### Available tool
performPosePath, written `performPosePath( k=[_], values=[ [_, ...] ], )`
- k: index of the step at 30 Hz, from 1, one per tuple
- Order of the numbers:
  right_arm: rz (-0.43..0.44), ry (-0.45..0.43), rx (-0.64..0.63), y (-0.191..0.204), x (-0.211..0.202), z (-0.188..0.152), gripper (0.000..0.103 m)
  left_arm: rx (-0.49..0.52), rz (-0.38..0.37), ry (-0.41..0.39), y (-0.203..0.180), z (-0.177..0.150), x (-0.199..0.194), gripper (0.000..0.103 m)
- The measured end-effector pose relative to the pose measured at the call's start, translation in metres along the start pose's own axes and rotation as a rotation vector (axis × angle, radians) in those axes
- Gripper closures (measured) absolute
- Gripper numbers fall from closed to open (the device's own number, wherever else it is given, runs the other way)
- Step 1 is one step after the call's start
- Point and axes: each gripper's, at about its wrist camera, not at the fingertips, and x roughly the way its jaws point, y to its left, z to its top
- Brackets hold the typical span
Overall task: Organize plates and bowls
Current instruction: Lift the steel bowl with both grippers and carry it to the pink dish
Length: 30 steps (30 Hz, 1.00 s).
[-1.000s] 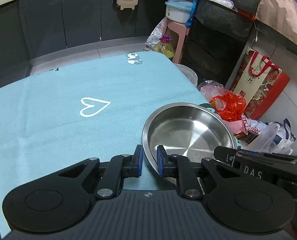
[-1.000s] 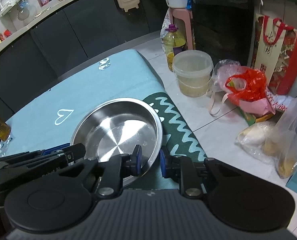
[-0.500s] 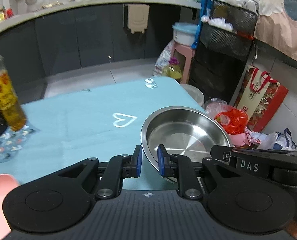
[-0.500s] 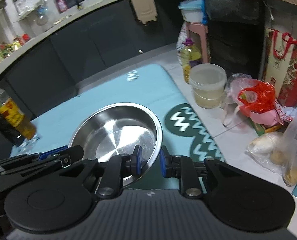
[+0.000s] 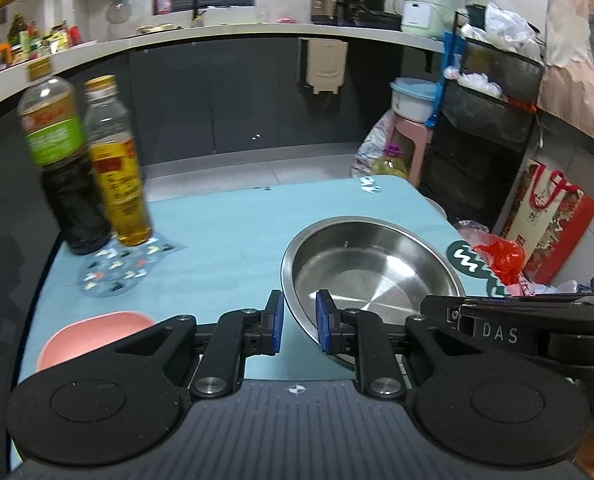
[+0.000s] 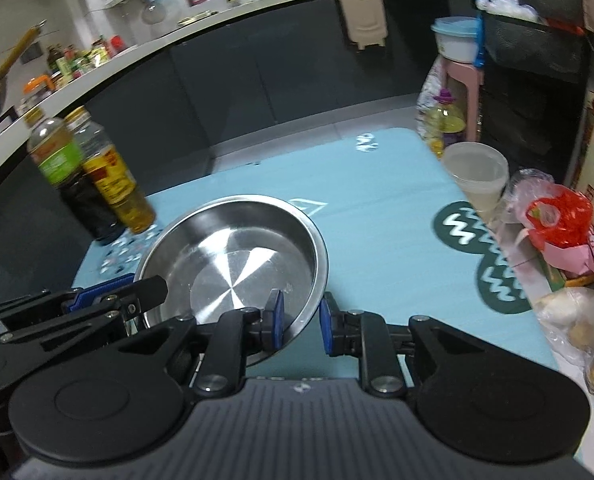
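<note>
1. Left wrist view: left gripper (image 5: 299, 322) clamped on the near left rim of the steel bowl (image 5: 371, 270), blue pads either side of the rim, jaws nearly closed with only the thin metal between.
2. Right wrist view: right gripper (image 6: 301, 322) pinching the near right rim of the same steel bowl (image 6: 233, 256) in the same way, one pad inside the wall, one outside.
3. Bowl carried between both grippers, seemingly lifted clear of the light blue tablecloth (image 6: 377, 216), tilted a little toward the cameras.
4. Beyond the bowl: two bottles (image 5: 93, 164) standing together at the far left on a patterned mat, a pink plate (image 5: 93, 338) at the near left edge of the table, a green wavy-patterned mat (image 6: 485, 256) at the right edge.
5. Probable step in hand: carrying the bowl leftward to stack it with the pink plate, though the goal cannot be told for sure.
6. To do it well: keep both grips equally firm, hold the rim level so thin steel does not slip from the pads, move both hands together without twisting, steer clear of the bottles, lower gently before releasing.
</note>
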Motion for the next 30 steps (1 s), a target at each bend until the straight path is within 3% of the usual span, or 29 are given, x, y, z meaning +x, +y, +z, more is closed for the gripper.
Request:
performPosePath(
  k=[13, 30],
  values=[
    [0.074, 0.032, -0.122, 0.077, 0.009, -0.010, 0.082, -0.144, 0.077, -0.031, 0.079, -0.019, -0.038, 0.087],
    [0.145, 0.084, -0.223, 0.144, 0.022, -0.022, 0.082, -0.239, 0.155, -0.017, 0.136, -0.039, -0.057, 0.087]
  ],
)
